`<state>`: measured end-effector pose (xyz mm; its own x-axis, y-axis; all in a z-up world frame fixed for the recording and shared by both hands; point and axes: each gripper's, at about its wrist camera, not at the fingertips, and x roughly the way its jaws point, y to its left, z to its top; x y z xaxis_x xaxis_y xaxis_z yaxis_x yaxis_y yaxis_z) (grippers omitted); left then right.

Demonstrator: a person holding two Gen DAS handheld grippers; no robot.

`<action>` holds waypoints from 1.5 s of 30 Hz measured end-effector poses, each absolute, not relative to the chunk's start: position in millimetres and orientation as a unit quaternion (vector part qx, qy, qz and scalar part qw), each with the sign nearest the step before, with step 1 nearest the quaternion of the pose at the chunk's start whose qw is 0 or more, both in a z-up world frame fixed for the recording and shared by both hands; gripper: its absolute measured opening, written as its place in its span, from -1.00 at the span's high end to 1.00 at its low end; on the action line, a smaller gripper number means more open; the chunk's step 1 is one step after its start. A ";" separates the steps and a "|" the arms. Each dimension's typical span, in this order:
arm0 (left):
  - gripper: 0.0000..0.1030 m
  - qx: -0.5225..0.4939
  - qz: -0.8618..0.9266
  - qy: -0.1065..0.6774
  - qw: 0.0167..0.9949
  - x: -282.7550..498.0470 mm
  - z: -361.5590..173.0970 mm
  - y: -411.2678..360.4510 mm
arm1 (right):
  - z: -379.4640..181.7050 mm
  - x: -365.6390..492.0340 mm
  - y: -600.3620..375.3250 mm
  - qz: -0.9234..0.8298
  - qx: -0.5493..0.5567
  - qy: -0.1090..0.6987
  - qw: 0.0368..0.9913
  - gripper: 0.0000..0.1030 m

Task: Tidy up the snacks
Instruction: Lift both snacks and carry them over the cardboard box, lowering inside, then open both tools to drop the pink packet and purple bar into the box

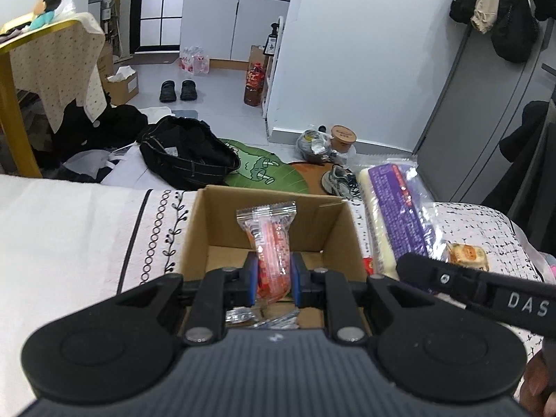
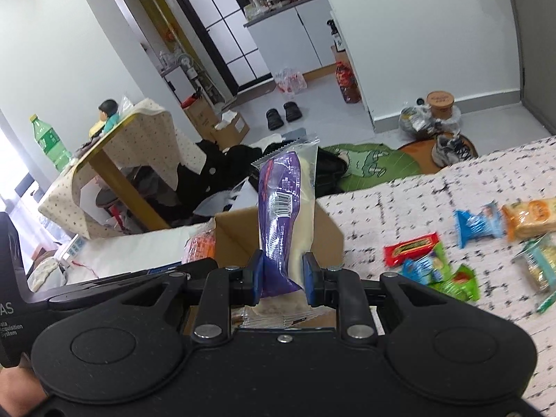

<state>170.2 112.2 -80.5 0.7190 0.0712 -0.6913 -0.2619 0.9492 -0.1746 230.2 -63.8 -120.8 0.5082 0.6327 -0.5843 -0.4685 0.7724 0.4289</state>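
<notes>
While both cameras look forward across a bed covered in white patterned cloth, an open cardboard box (image 1: 267, 229) sits at the middle of everything and serves as the landmark. Directly above the box's open top, the left gripper (image 1: 274, 279) has its blue-padded tongs closed narrow on the lower part of an orange-red snack packet (image 1: 272, 246), which stands upright with its crimped clear end pointing away from the camera. On the box floor below that packet lie a few clear wrappers (image 1: 259, 316), too hidden to identify. Just to the right of the box, seen from the left wrist, the right gripper (image 2: 282, 274) pinches a long purple and cream snack pack (image 2: 285, 215) near its lower end; from the right wrist this pack stands upright in front of the box's far wall, barcode facing the camera, with flat clear packets (image 2: 274, 314) inside the box beneath it. Further right of the box, loose on the speckled bed cover (image 2: 434, 187), lie a red bar (image 2: 411, 247), blue packets (image 2: 476, 227), green wrappers (image 2: 451, 274) and an orange cracker pack (image 2: 530, 217), somewhat blurred. Beyond the box, on the floor, are dark clothes (image 1: 189, 153), a green mat (image 1: 267, 170), a pair of black shoes (image 1: 178, 90) and a cloth-draped table (image 1: 52, 66) off to the left
</notes>
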 end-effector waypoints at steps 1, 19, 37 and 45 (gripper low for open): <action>0.65 -0.133 0.091 0.364 0.917 170.0 -82.0 115.4 | -123.3 230.4 -59.5 0.320 0.109 0.383 0.860 0.56; 0.58 -0.127 0.091 0.387 0.909 179.4 -109.4 132.0 | -135.3 236.7 -68.8 0.294 0.131 0.394 0.861 0.13; -0.25 -0.134 0.076 0.381 0.912 166.9 -88.3 92.4 | -130.5 224.3 -130.2 0.269 0.132 0.390 0.871 -0.28; -0.46 -0.115 0.049 0.381 0.916 164.5 -82.8 60.9 | -122.8 220.7 -155.9 0.253 0.113 0.375 0.885 -0.76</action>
<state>164.5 60.9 -82.8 0.7050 0.0023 -0.7092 -0.1776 0.9687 -0.1734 220.7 -155.9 -122.8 0.5912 0.5323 -0.6059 -0.3633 0.8465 0.3892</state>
